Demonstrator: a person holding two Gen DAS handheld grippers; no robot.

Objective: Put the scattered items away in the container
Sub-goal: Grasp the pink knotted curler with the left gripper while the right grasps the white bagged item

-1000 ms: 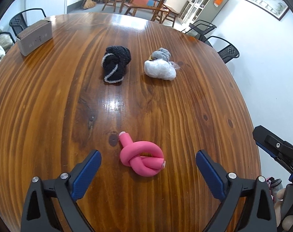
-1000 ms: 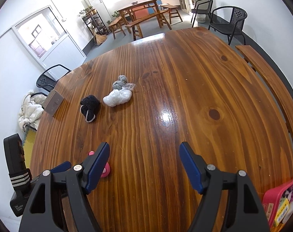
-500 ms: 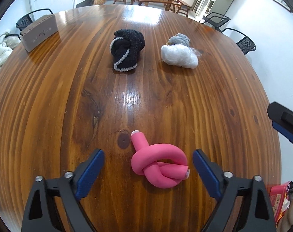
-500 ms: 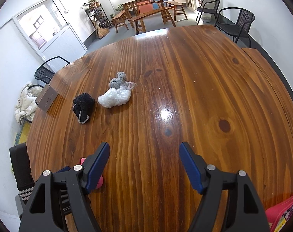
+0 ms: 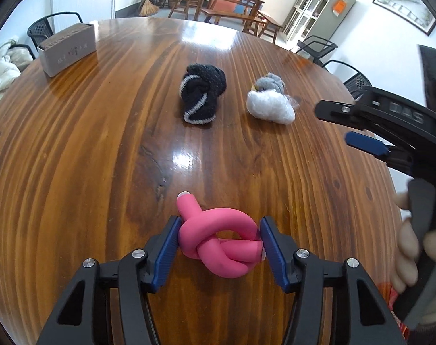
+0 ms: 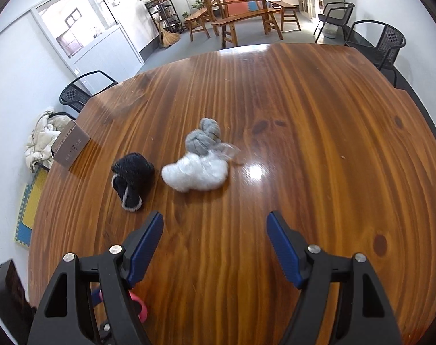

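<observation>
My left gripper (image 5: 219, 240) is shut on a pink knotted foam tube (image 5: 218, 243) lying on the wooden table (image 5: 88, 158), its blue pads touching both sides of the knot. A black sock bundle with a white stripe (image 5: 202, 96) and a white-and-grey sock bundle (image 5: 271, 103) lie further back. My right gripper (image 6: 215, 244) is open and empty above the table, with the black bundle (image 6: 131, 179) and the white-and-grey bundle (image 6: 198, 169) ahead of it. The right gripper (image 5: 358, 128) also shows in the left wrist view. A bit of the pink tube (image 6: 139, 304) shows at lower left.
A beige rectangular box (image 5: 67, 49) stands at the table's far left; it also shows in the right wrist view (image 6: 71, 146). Black chairs (image 6: 376, 40) ring the table. A pink object shows faintly at the table's near right edge (image 5: 390, 293).
My left gripper moved forward and closed its jaws on the pink tube. My right gripper moved forward and left toward the sock bundles, staying open.
</observation>
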